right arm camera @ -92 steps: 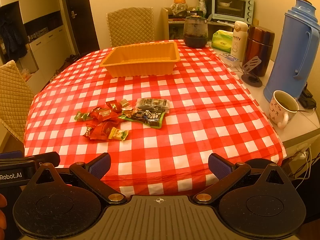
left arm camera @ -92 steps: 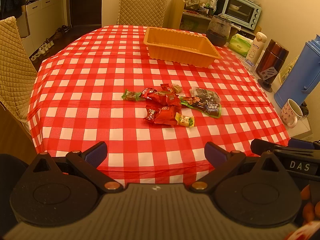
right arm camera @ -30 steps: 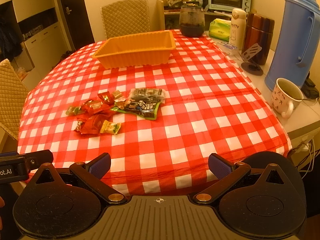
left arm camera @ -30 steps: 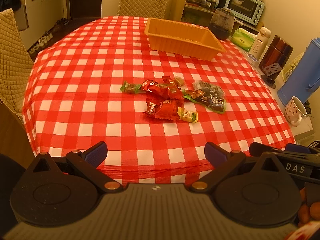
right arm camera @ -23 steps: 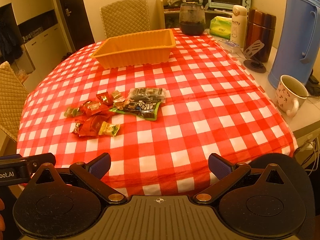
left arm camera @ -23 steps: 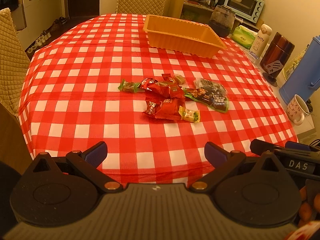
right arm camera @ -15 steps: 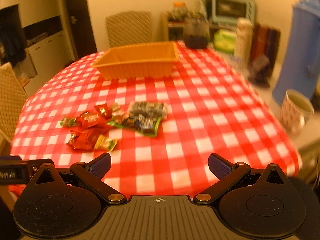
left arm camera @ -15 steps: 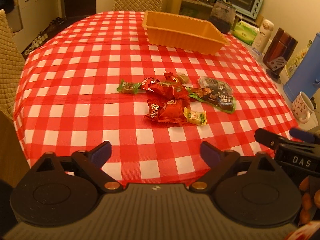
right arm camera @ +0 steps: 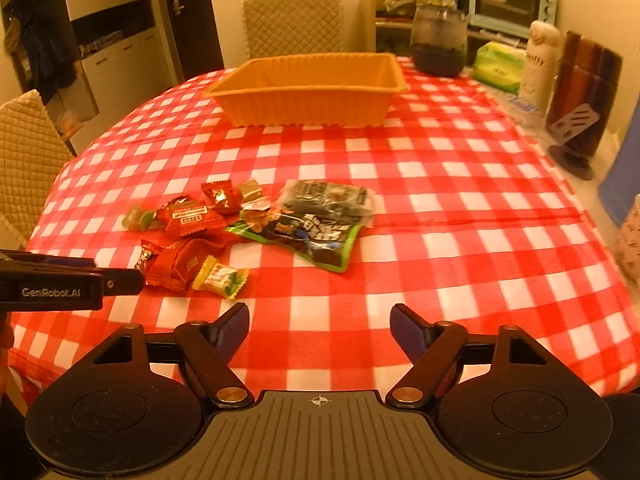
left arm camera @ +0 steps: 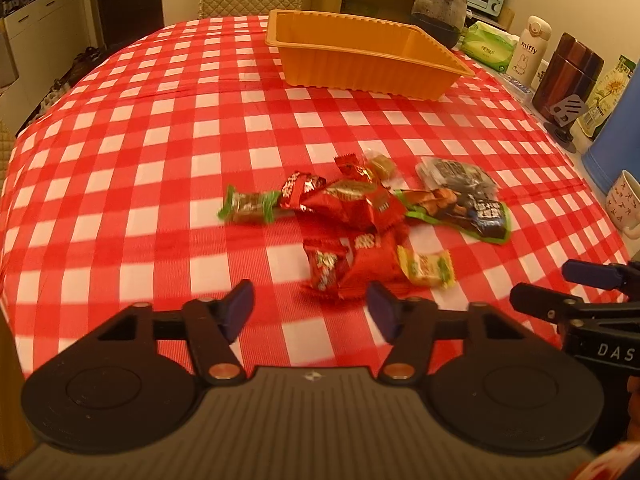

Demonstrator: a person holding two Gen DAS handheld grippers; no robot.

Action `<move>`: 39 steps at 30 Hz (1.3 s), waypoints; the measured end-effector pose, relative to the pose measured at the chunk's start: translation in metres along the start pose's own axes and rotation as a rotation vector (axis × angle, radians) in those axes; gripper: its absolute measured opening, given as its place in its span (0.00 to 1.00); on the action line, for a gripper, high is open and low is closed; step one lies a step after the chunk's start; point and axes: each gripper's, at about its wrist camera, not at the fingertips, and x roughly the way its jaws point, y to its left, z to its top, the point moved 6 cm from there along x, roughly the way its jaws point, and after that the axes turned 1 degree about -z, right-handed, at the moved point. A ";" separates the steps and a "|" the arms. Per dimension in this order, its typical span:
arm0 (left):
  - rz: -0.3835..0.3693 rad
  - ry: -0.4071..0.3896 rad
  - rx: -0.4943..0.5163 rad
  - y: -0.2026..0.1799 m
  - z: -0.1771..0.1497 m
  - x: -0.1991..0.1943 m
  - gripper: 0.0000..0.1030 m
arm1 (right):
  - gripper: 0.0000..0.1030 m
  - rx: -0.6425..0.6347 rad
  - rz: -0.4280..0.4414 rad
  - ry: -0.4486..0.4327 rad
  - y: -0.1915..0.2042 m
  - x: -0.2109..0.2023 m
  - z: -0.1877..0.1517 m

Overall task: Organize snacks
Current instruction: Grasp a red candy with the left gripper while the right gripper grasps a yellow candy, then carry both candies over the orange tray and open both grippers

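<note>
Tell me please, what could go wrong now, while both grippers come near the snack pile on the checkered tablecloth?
1. The left gripper is closing with nothing between its jaws yet; the red wrappers overlap, so it may pinch two.
2. The yellow candy lies against the red packs, so a grab there could drag it along.
3. The right gripper, also closing, could catch the tablecloth and shift the pile before the orange tray is reached.

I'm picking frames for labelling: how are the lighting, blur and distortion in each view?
Left wrist view: warm orange cast, fisheye bends the tablecloth checks, slight motion smear around the snack pile. Right wrist view: same cast, more smear toward the right edge, where the blue flask is soft; orange tray stays readable.
</note>
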 end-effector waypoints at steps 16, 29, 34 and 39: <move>-0.040 -0.007 0.083 0.005 0.007 0.027 0.21 | 0.53 -0.171 0.142 -0.028 0.050 0.046 0.012; -0.036 -0.017 0.095 0.011 0.006 0.026 0.24 | 0.39 -0.424 0.115 -0.040 0.078 0.066 0.003; -0.031 -0.031 0.096 0.011 0.007 0.026 0.27 | 0.35 -0.403 0.115 -0.033 0.078 0.065 0.001; -0.005 -0.038 0.146 0.005 0.006 0.028 0.27 | 0.33 -0.357 0.106 -0.024 0.073 0.060 0.001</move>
